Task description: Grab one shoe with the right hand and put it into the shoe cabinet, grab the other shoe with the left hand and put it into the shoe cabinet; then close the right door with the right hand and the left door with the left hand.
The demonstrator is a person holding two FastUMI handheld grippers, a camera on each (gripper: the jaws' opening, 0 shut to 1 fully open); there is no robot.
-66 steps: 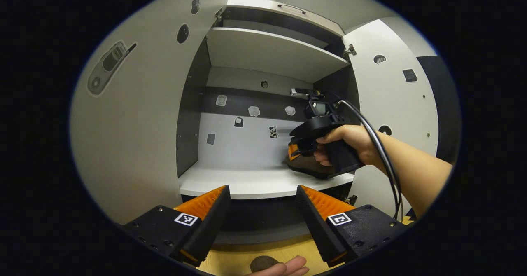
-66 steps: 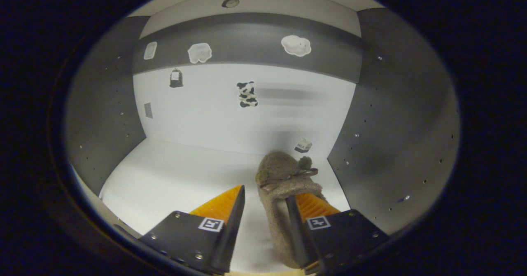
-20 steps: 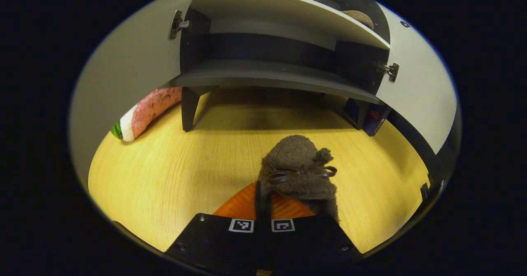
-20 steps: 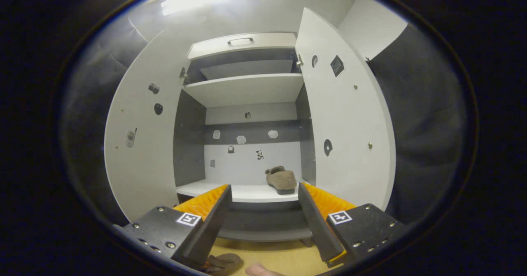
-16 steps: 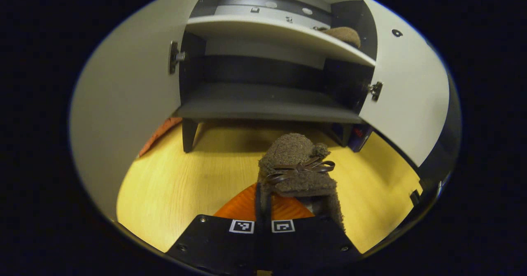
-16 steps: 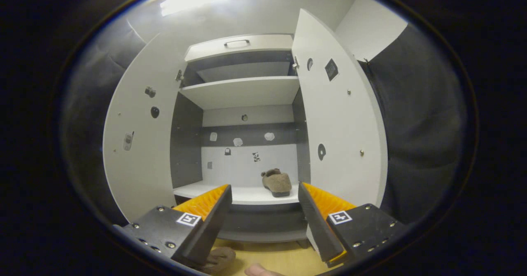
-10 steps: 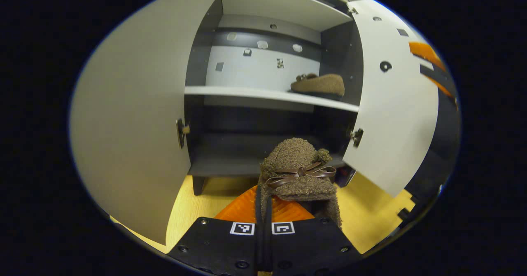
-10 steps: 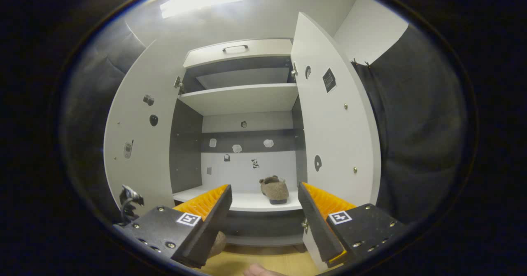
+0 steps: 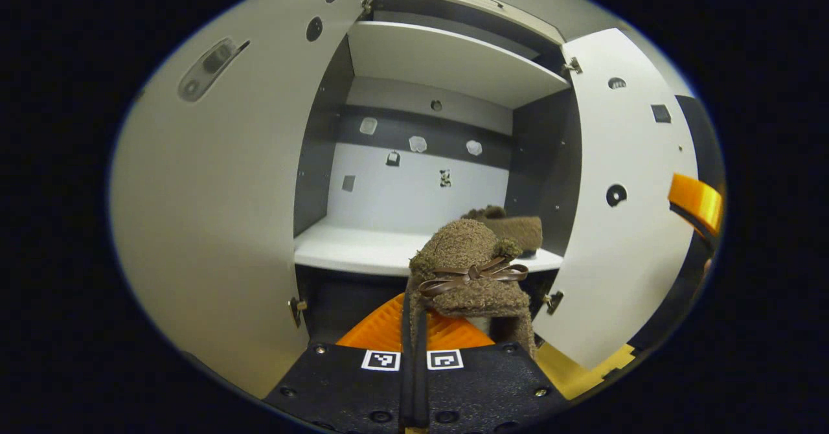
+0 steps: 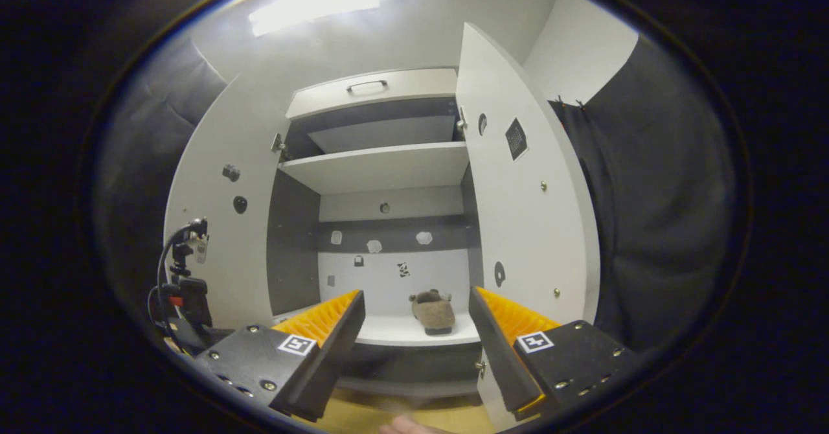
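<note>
The shoe cabinet [image 10: 379,162] stands wide open ahead, pale shelves and dark side walls, its left door [image 9: 214,214] swung out to one side and its right door [image 10: 524,220] to the other, both dotted with small stickers (more stickers run along the back wall inside). On the white middle shelf [image 9: 350,252], toward its right end near the dark side wall, sits one fuzzy brown shoe [image 10: 434,313], resting flat with nothing touching it. In the left gripper view, the second shoe [image 9: 469,265], the same brown fleece with a thin ribbon bow on top, is held up in front of the shelf's edge, its toe pointing into the cabinet. The left gripper [image 9: 414,330] has its orange fingers pressed tight together on the shoe's rim. The right gripper [image 10: 414,330] hangs back from the cabinet with its fingers spread apart, holding nothing
</note>
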